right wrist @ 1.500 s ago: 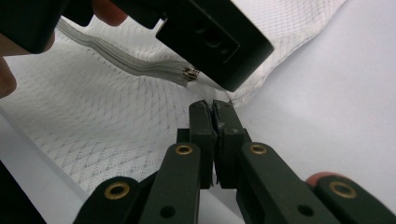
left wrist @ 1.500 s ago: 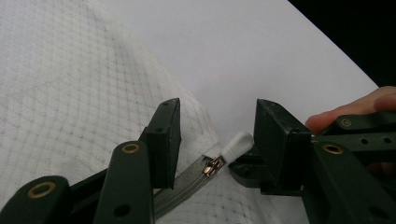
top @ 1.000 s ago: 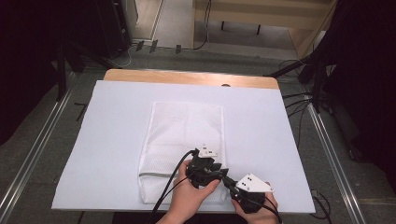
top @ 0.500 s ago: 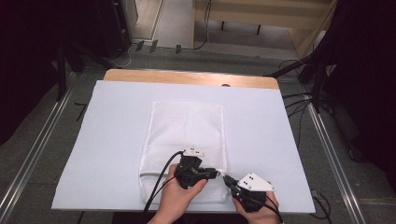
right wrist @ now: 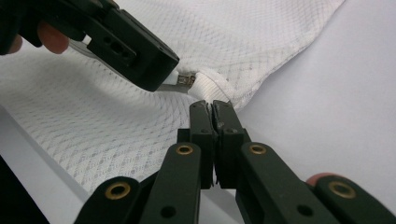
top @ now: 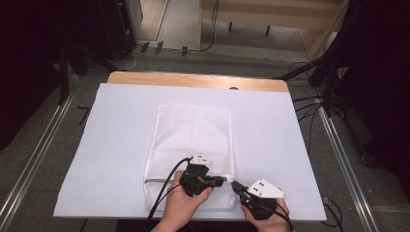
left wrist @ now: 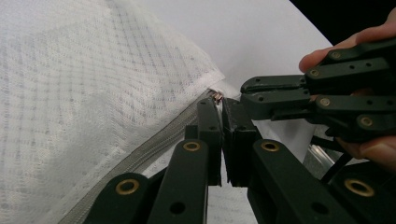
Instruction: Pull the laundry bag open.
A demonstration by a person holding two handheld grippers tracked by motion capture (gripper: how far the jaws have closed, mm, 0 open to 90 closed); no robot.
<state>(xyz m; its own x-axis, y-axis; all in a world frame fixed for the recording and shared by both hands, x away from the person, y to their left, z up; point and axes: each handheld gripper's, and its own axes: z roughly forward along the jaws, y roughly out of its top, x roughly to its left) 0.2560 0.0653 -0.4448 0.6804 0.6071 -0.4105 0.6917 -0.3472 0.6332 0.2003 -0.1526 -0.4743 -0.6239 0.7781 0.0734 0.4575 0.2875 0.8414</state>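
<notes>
A white mesh bag (top: 193, 140) lies flat mid-worktop (top: 116, 125). At its near right corner the left gripper (left wrist: 219, 105) is clenched on the zipper pull (right wrist: 184, 79); just right, the right gripper (right wrist: 212, 108) pinches the corner tab (right wrist: 208, 86). Uneven pulling could slip the small pull free or bunch the mesh.

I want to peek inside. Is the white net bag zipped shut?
Shut: the white mesh bag lies flat, its grey zipper closed up to the corner.

Both grippers (top: 220, 181) (top: 235, 185) low, tips nearly meeting; jaws prob. closed.
</notes>
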